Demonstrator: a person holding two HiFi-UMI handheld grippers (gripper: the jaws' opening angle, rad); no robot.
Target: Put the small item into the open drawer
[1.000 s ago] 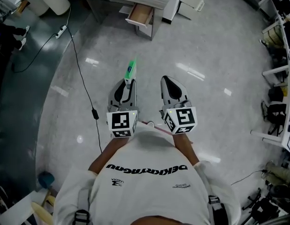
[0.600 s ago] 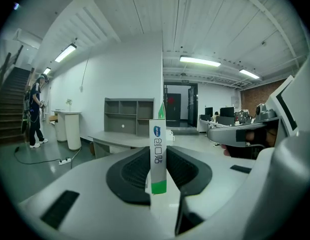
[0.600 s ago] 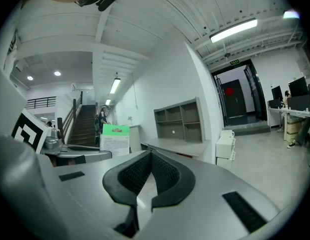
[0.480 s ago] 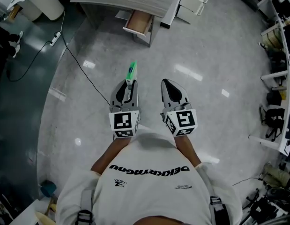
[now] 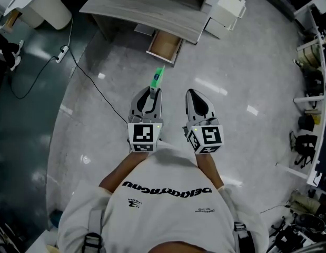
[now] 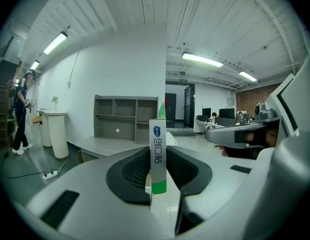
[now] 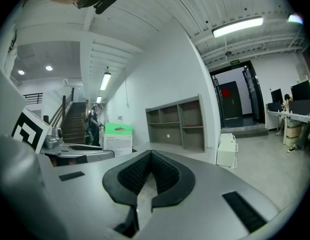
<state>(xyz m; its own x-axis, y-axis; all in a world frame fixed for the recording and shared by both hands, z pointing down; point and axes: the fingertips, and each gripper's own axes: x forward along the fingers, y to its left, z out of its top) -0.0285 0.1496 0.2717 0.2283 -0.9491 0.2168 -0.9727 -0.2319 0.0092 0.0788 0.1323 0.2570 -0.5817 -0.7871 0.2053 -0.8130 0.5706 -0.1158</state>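
Left gripper (image 5: 153, 93): jaws clamped on the small item (image 5: 158, 78), a green-and-white box poking out past the tips. Right gripper (image 5: 194, 94): jaws pressed together, nothing between them. Open drawer (image 5: 165, 45) at 12 o'clock from the item, well apart, under the worktop (image 5: 147, 9).

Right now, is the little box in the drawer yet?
Not yet. Done: the small green-and-white box is picked up, clamped in the left gripper. In hand: it is held out over the floor, short of the open drawer under the desk. Left: reach the drawer and drop it in. The right gripper is shut and empty.
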